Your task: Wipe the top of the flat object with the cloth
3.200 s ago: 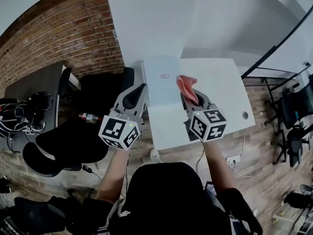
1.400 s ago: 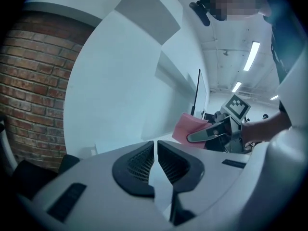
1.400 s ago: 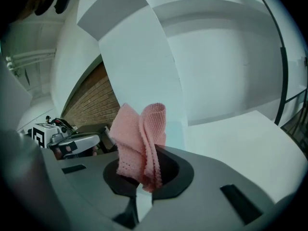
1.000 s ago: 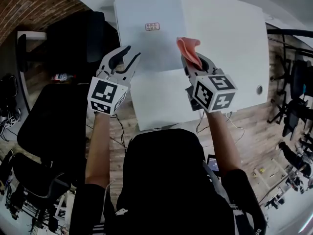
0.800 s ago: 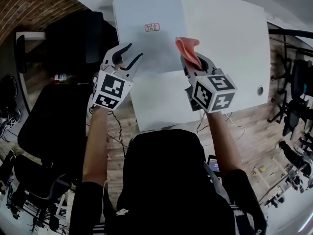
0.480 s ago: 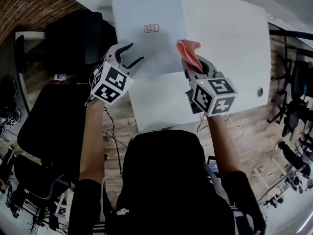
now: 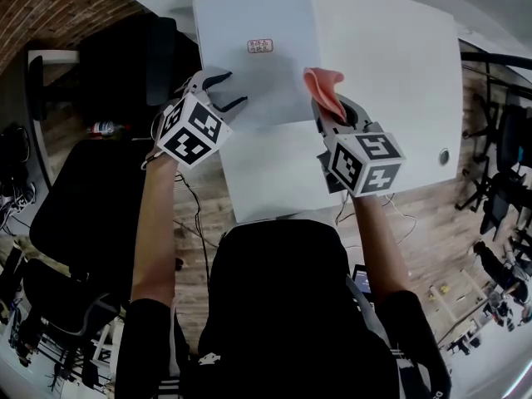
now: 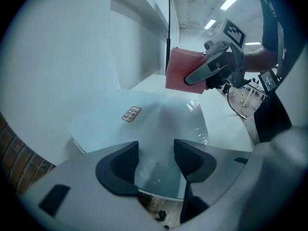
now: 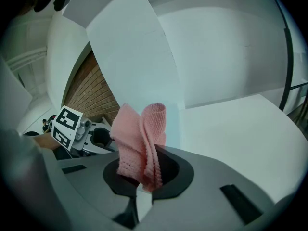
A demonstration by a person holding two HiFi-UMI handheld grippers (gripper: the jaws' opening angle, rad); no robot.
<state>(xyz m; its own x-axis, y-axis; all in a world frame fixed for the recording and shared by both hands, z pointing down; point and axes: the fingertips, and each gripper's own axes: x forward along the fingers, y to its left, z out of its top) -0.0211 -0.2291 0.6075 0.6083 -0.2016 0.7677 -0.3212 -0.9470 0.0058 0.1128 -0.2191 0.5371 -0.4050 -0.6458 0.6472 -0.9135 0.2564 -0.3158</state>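
Note:
The flat object [image 7: 249,23] is a pale panel with a small red label [image 7: 260,46], lying on the white table [image 7: 391,65]. My left gripper [image 7: 232,90] stands over the panel's near left edge, open; its jaws have just been opening. In the left gripper view the panel [image 8: 159,124] runs between the spread pads [image 8: 117,161], and neither presses on it. My right gripper [image 7: 332,113] hovers over the panel's near right corner, shut on a pink knitted cloth [image 7: 322,90]. The cloth [image 9: 142,143] sticks up in folds from the closed jaws.
A black chair [image 7: 125,65] stands left of the table, with a bottle [image 7: 104,129] on the floor beside it. A round grommet [image 7: 444,156] sits in the table's right near corner. Wooden floor and cables lie below the near edge.
My left gripper has come in and down onto the panel's near left edge, rolling as it went, and its jaws have spread wider. The right gripper and cloth have stayed put.

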